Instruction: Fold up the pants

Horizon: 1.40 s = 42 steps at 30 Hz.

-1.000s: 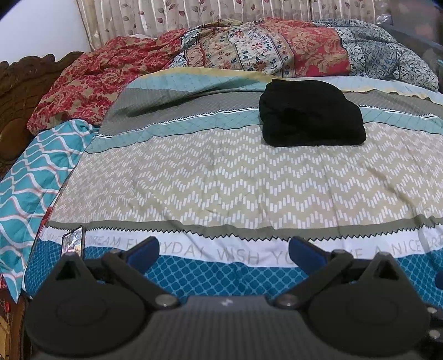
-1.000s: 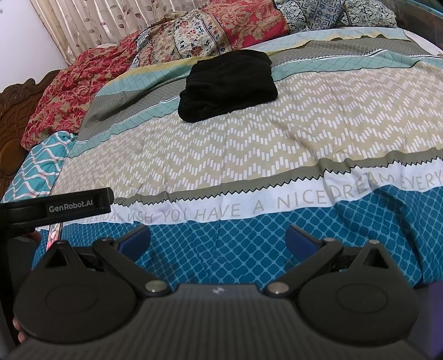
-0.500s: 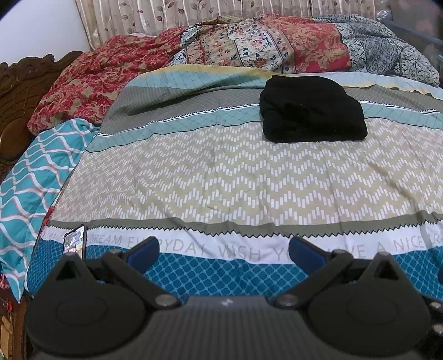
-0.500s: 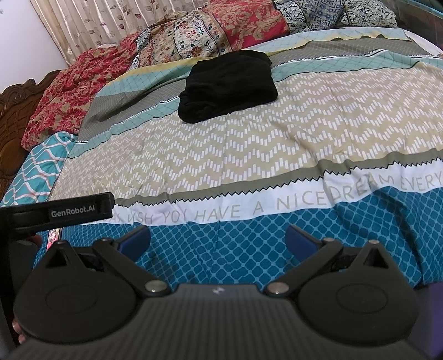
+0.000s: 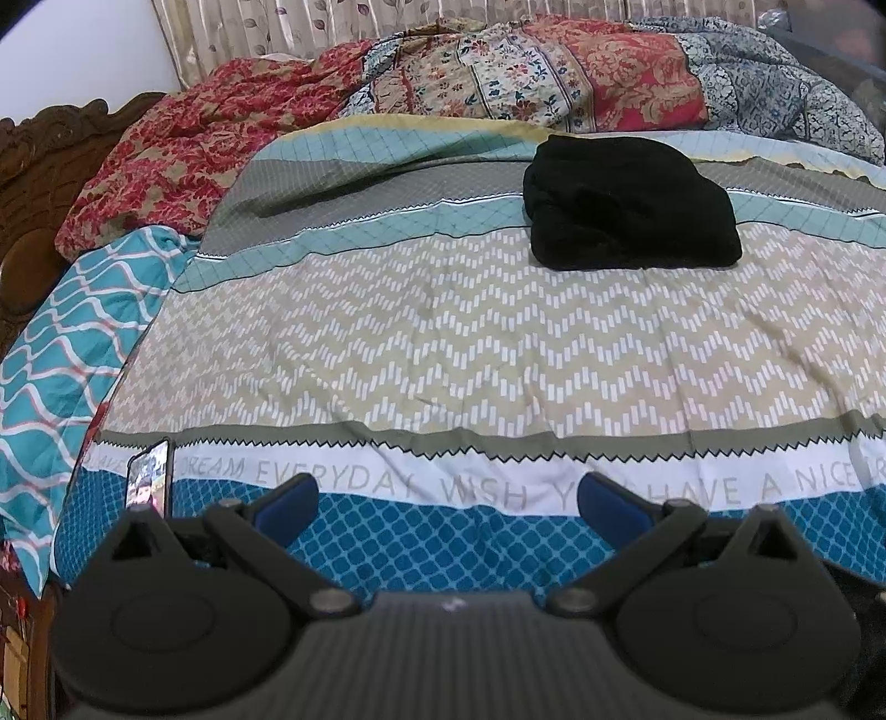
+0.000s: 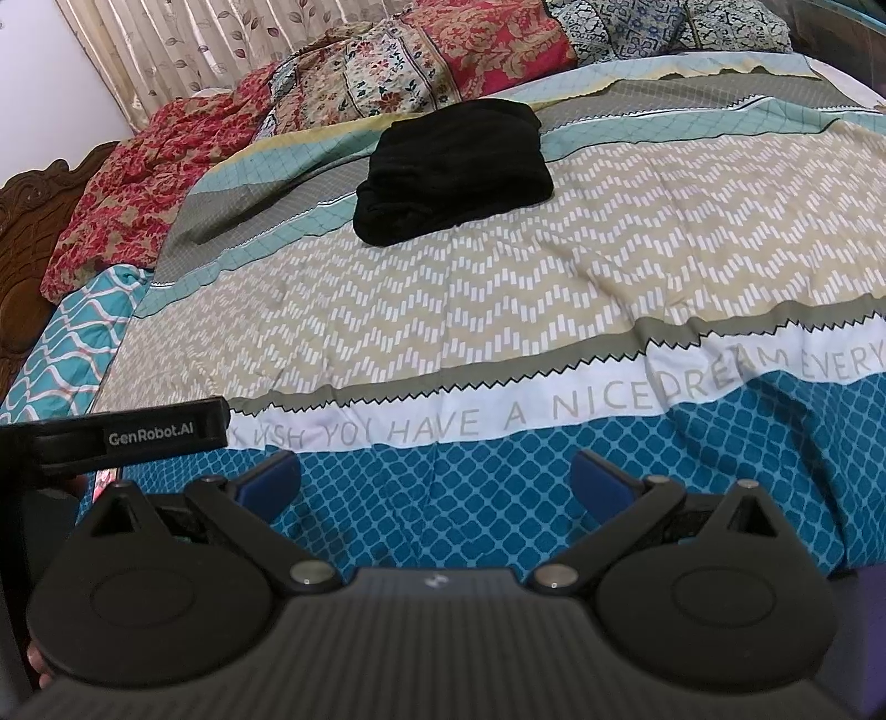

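Observation:
Black pants [image 5: 628, 202] lie folded in a compact bundle at the far side of the bed, on the teal and beige stripes; they also show in the right wrist view [image 6: 454, 169]. My left gripper [image 5: 446, 498] is open and empty, held over the near blue band of the bedspread, far from the pants. My right gripper [image 6: 434, 476] is open and empty, also over the near blue band. The left gripper's body with its label [image 6: 149, 437] shows at the left of the right wrist view.
The patterned bedspread [image 5: 470, 343] covers the bed. A phone [image 5: 148, 476] stands at the near left edge. Crumpled floral quilts [image 5: 498, 72] pile up along the far side. A carved wooden headboard [image 5: 33, 183] is at the left, and curtains [image 6: 194, 50] hang behind.
Both grippers stay open and nearly still. The left wrist view has tilted slightly, so the pants sit a little higher in it.

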{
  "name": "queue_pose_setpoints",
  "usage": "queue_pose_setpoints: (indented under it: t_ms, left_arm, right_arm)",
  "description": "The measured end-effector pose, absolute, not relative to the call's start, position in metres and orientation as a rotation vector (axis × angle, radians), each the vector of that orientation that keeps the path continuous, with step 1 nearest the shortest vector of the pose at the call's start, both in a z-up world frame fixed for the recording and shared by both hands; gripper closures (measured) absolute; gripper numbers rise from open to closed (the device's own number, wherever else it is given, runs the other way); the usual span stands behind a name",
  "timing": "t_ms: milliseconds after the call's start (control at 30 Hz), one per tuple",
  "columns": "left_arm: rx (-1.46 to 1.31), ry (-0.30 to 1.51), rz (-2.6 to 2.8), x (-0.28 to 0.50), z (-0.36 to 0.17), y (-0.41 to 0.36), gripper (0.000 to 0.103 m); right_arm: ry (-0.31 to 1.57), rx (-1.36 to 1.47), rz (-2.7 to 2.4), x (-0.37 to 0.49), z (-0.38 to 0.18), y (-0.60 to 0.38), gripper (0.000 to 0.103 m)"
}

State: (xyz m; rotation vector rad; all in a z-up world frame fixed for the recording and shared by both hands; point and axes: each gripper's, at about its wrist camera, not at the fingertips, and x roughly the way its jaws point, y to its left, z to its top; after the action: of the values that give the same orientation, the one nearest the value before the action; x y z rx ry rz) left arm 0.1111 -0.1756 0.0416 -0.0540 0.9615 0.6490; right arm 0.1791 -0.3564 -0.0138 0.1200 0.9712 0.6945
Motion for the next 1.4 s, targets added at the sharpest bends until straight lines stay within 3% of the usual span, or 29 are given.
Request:
queue_pose_setpoints:
  t_ms: [1400]
  left_arm:
    - [-0.07,0.989,0.623,0.113,0.0366,-0.1743,0.0]
  right_arm:
    - [0.932,0.116,0.68,0.1803,-0.0087,-0.3587,0.0]
